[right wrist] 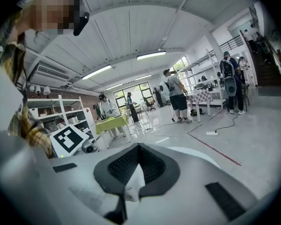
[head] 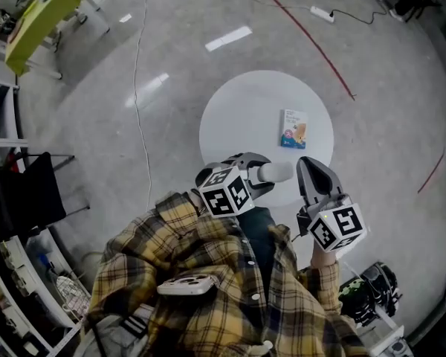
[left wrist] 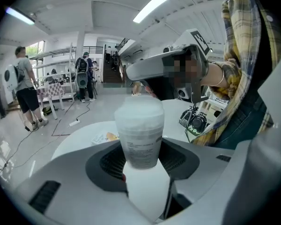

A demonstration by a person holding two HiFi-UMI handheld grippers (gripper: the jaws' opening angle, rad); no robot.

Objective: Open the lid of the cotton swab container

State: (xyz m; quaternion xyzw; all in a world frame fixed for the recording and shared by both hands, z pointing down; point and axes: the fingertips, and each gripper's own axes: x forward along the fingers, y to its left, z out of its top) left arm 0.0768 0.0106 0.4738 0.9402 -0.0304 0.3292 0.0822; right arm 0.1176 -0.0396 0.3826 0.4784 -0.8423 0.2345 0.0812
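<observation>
Judging from the head view, the task is assessed as barely begun. The cotton swab container (head: pixel 272 172) is held clear of the round white worktop (head: pixel 238 110), over its near edge, by the left gripper (head: pixel 259 174). The lid (head: pixel 285 172) is not seen to be off. The right gripper (head: pixel 308 167) is placed just right of the container's free end, apart from it. A small printed card (head: pixel 293 129) is noted on the far right part of the worktop, untouched.

Left gripper view: the fingers (left wrist: pixel 100 165) are set partly apart and clamped on the lower body of the container (left wrist: pixel 139 135), which stands upright between them. Its frosted upper end is rounded and looks closed, though the lid seam cannot be made out with certainty. The card (left wrist: pixel 105 136) is seen on the worktop beyond.

Right gripper view: the fingers (right wrist: pixel 154 170) are brought fully together, and nothing identifiable is gripped. A pale sliver is seen low in the narrow gap between them; what it is cannot be told. The container is not in this view.

Remaining, as judged: the right fingers would have to be parted and the lid taken by them. It would then be pulled or flipped off while the body is kept steady on the left.
</observation>
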